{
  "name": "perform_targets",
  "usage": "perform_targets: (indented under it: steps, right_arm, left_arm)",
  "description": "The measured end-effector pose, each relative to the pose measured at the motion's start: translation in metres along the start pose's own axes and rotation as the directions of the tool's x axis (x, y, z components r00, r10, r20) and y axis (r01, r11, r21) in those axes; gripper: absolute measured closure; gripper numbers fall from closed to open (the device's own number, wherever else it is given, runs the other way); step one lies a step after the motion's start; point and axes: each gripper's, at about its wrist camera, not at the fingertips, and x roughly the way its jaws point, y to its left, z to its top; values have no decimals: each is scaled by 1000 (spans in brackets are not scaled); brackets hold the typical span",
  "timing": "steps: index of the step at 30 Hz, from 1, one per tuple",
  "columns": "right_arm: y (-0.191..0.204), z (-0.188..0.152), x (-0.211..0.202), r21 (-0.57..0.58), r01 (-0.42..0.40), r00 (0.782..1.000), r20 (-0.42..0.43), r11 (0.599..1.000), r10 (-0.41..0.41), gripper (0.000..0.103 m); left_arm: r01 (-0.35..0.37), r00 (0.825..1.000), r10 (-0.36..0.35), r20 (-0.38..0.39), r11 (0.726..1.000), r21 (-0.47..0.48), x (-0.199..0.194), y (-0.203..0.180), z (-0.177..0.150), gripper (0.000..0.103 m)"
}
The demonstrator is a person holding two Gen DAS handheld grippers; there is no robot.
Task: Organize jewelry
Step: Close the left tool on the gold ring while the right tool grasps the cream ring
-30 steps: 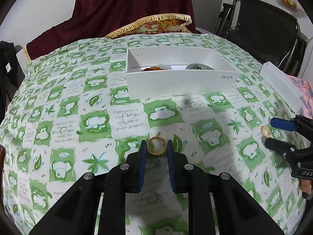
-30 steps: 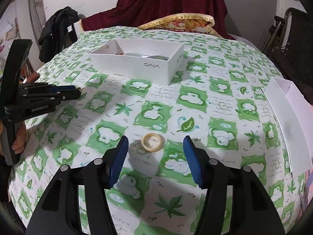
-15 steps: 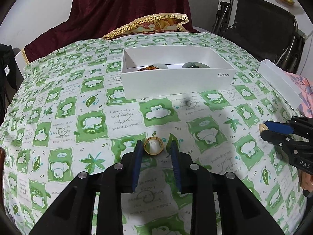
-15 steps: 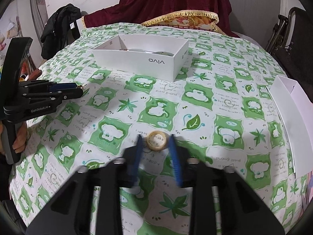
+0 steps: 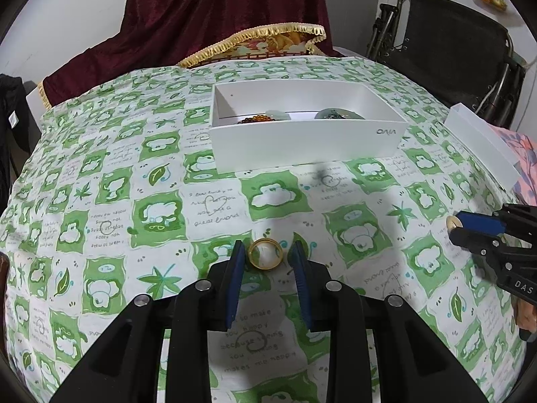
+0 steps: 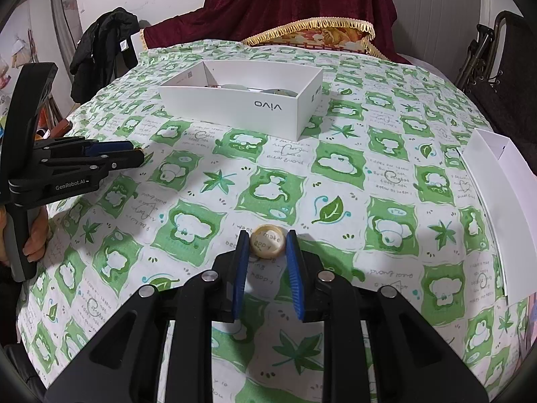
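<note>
A gold ring (image 5: 265,254) sits between the pads of my left gripper (image 5: 266,252); the jaws stand narrowly open with small gaps on both sides of it. A cream ring (image 6: 267,241) is gripped between the pads of my right gripper (image 6: 267,240), just above the cloth. In the left wrist view the right gripper (image 5: 458,226) shows at the right with the cream ring (image 5: 452,222) at its tip. The white box (image 5: 307,136) holds several pieces of jewelry and also shows in the right wrist view (image 6: 241,104).
A green-and-white patterned cloth (image 5: 161,208) covers the table. The white box lid (image 6: 493,208) lies at the right edge. A dark red cloth (image 5: 214,13) hangs at the back. A black folding chair (image 5: 449,43) stands at the far right.
My right gripper closed from wide open onto the cream ring. My left gripper's jaws widened slightly around the gold ring.
</note>
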Motion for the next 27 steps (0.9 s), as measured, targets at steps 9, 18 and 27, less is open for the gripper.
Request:
perform_targets:
  steps: [9, 18, 27]
  right_arm:
    - [-1, -1, -2, 8, -5, 1000, 16, 1000, 5, 82]
    - [4, -2, -8, -6, -1, 999, 42, 1000, 1, 82]
    - [4, -1, -7, 1, -2, 999, 34, 1000, 2, 82]
  left_arm:
    - [-3, 1000, 2, 30, 1000, 27, -6, -7, -2, 83]
    - [14, 999, -16, 45, 999, 43, -15, -15, -7, 83]
    - [24, 999, -25, 41, 999, 36, -15, -16, -10, 83]
